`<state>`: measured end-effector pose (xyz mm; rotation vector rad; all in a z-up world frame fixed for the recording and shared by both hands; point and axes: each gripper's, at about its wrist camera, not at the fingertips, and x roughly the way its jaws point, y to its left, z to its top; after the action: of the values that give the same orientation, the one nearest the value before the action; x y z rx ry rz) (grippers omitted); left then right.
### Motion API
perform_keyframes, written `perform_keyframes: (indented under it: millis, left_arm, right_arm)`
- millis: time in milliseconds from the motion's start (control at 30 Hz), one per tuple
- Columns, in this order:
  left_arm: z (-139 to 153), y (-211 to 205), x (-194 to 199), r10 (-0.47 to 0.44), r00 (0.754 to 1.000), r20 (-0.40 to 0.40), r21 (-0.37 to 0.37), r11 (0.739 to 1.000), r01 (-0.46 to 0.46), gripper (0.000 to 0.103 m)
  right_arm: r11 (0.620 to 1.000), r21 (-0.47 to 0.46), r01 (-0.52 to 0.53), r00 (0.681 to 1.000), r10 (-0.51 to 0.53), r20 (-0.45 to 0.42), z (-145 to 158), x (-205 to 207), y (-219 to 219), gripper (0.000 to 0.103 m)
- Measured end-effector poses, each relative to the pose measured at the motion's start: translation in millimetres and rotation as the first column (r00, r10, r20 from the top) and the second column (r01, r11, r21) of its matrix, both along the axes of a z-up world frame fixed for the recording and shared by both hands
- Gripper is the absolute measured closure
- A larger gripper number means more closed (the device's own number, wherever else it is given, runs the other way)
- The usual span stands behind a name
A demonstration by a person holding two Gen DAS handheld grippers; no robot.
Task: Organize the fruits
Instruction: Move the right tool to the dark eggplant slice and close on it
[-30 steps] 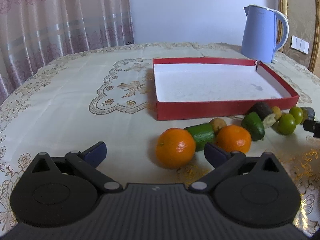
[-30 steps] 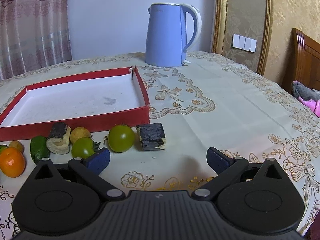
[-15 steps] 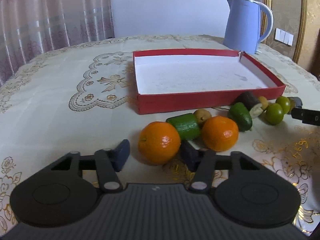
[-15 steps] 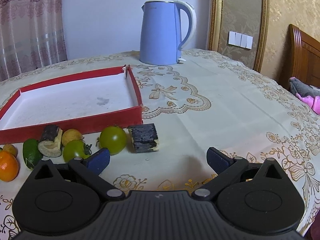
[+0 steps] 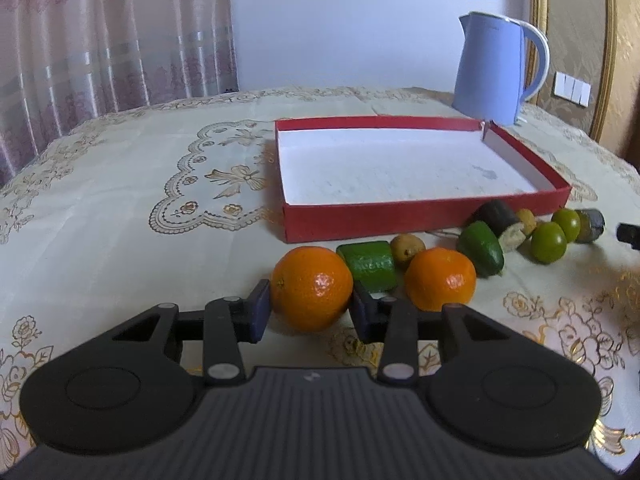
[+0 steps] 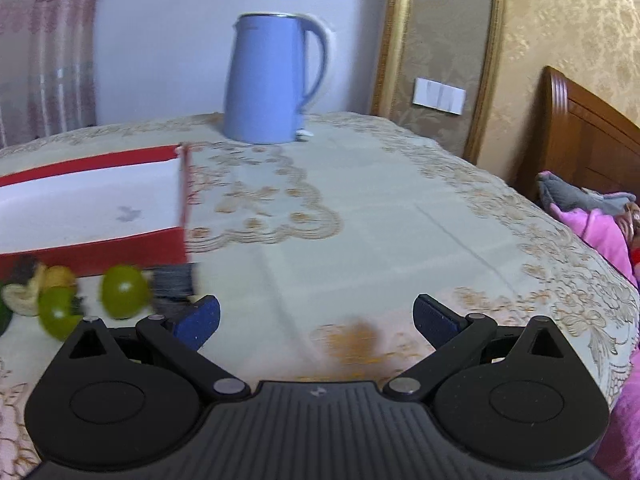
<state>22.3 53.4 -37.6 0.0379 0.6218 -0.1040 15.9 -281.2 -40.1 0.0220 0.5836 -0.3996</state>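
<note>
1. My left tool (image 5: 310,312) has just been closing its jaws, and its blue pads (image 5: 259,311) now press on both sides of the near orange (image 5: 312,288), which sits on the tabletop (image 5: 120,216) close to its near edge.
2. My right tool (image 6: 316,316) is released, jaws spread wide with only bare embroidered cloth between them; the right wrist view is blurred.
3. Just past the held fruit lies a green cut chunk (image 5: 368,265), touching or nearly touching it, with a second orange (image 5: 441,278) beside that and a small yellow-brown fruit (image 5: 407,249) behind.
4. Further along the row toward the right edge of the tabletop I see another green piece (image 5: 480,249), a dark-skinned cut piece (image 5: 498,219), two round green fruits (image 5: 548,242), and a dark block (image 5: 590,225) at the end.
5. In the right wrist view that dark block (image 6: 173,282) lies just beyond my left-hand pad, next to a round green fruit (image 6: 124,297).
6. Behind the row stands the red box (image 5: 400,220), shallow, white inside, with nothing in it; all the fruit lies along its near wall.
7. Toward the far right corner stands a blue kettle (image 5: 494,68).
</note>
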Motion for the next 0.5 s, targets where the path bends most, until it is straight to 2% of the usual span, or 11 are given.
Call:
perform_keyframes:
  millis: [133, 400, 500]
  left_arm:
    - [1, 1, 1, 0.01, 1.0, 0.001, -0.009, 1.0, -0.01, 0.066]
    - [1, 1, 0, 0.003, 1.0, 0.0, -0.011, 1.0, -0.003, 0.066]
    - [0, 1, 1, 0.005, 1.0, -0.001, -0.015, 1.0, -0.005, 0.066]
  right_arm:
    - [0.996, 0.063, -0.062, 0.998, 0.061, 0.03, 2, -5, -9, 0.0]
    - [0.99, 0.018, -0.142, 0.99, 0.142, 0.007, 0, 16, 12, 0.0]
    - [0.981, 0.021, -0.194, 0.981, 0.193, 0.024, 1, 14, 20, 0.0]
